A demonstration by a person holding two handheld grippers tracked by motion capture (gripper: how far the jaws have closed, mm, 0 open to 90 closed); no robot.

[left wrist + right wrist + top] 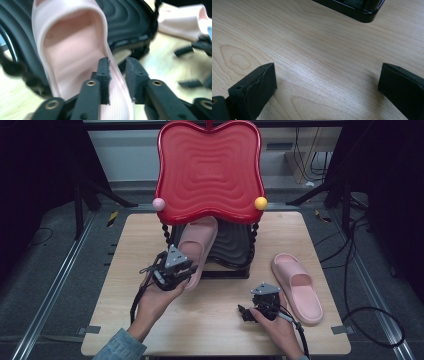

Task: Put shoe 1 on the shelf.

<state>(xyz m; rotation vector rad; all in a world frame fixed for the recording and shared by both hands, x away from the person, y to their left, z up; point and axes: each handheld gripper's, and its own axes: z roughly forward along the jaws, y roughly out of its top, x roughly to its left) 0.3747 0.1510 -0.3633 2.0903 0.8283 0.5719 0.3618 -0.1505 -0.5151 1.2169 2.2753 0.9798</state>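
- Wood table, light color, w/ a grey floor around it.
- Black rack base sits on the table at the back, in the middle. A red tray is on top of the rack.
- One pink slipper lies flat on the table, right side, apart from the rack.

Pale wood-grain bench, smooth, with soft sheen. Glossy red rippled plastic tray. Matt pink slipper in the left claw; finely ribbed insole. Matt black claw pads, rough-edged.
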